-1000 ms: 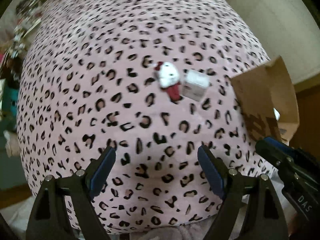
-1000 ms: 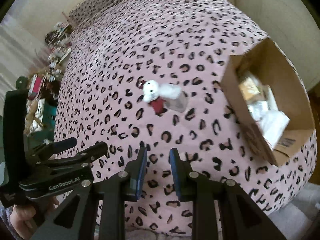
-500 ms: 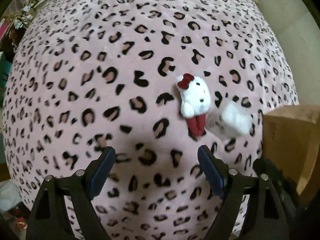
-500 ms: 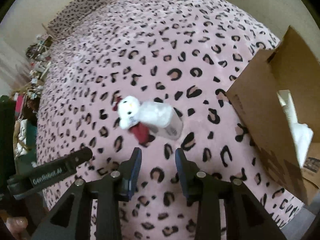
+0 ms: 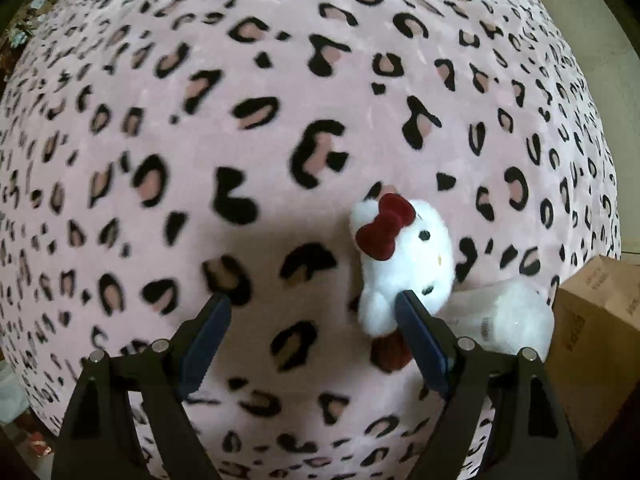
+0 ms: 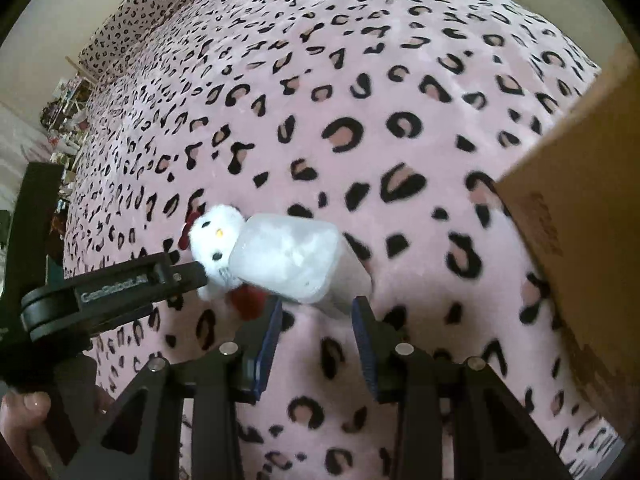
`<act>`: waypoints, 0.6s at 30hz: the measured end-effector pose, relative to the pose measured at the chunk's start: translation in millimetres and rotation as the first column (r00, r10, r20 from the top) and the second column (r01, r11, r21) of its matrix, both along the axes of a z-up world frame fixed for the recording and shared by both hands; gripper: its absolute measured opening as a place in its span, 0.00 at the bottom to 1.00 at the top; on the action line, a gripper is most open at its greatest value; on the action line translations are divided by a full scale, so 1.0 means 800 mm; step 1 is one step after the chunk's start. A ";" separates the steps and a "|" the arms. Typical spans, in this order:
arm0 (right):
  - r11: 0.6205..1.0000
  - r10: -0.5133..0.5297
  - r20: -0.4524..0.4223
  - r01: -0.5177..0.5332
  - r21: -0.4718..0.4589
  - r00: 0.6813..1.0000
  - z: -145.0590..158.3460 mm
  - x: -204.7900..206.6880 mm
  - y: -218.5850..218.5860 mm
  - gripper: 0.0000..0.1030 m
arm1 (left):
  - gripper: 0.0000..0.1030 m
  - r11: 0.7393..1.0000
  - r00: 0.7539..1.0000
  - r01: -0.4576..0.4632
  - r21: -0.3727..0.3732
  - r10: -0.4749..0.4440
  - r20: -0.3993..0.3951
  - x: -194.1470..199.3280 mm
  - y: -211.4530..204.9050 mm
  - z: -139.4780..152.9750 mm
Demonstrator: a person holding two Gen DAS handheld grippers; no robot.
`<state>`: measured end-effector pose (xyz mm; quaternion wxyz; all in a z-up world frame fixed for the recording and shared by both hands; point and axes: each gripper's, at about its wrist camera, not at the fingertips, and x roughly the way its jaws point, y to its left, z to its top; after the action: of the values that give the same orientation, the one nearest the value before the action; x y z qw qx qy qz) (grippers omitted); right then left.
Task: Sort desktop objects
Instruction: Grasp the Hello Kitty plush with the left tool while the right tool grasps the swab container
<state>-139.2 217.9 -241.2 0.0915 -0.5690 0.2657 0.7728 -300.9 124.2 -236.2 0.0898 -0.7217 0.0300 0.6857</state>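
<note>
A pink blanket (image 5: 248, 80) with a black-and-tan leopard print covers the whole work surface; in the right wrist view it runs back to matching pillows by a pale wall. At the far left of that view, beyond the blanket's edge, stands a cluttered shelf (image 6: 66, 120) whose items are too small to tell, and a person's hand (image 6: 24, 420) grips the other tool at the bottom left corner.

The left gripper (image 5: 312, 320) hangs over the blanket with its blue-padded jaws spread wide and only bare fabric between them. Its right finger crosses in front of the white plush cat (image 5: 404, 264), which lies on the blanket with a dark red bow on its head. Lying against the plush on the right is a translucent white container (image 6: 288, 260), on its side. The right gripper (image 6: 316, 316) sits just short of this container, its jaws opening, nothing pressed between the pads.

At the right edge stands a cardboard box (image 6: 580, 208). The right wrist view shows its tall brown side, with blurred printing; the left wrist view catches only a corner of it. Only the right wrist view shows the left gripper from outside, its finger reaching to the plush.
</note>
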 end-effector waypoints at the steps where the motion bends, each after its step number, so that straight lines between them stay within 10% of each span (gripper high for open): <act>1: 1.000 0.006 0.003 -0.006 0.003 1.000 -0.005 -0.006 0.001 0.39 | 0.83 1.000 1.000 0.000 0.006 0.000 0.006 -0.003 0.005 -0.006; 7: 1.000 0.007 0.026 -0.007 -0.020 1.000 -0.032 -0.037 0.019 0.51 | 0.99 0.998 0.999 0.003 0.055 -0.006 0.040 -0.009 0.030 -0.031; 18: 0.979 -0.059 0.050 0.068 -0.194 0.997 -0.067 -0.058 0.038 0.64 | 1.00 0.991 0.993 -0.043 0.123 0.029 0.114 -0.023 0.048 -0.064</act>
<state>-185.3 248.2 -294.6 0.0655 -0.5833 0.3564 0.7269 -319.1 162.7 -287.3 0.1240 -0.7524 -0.0311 0.6462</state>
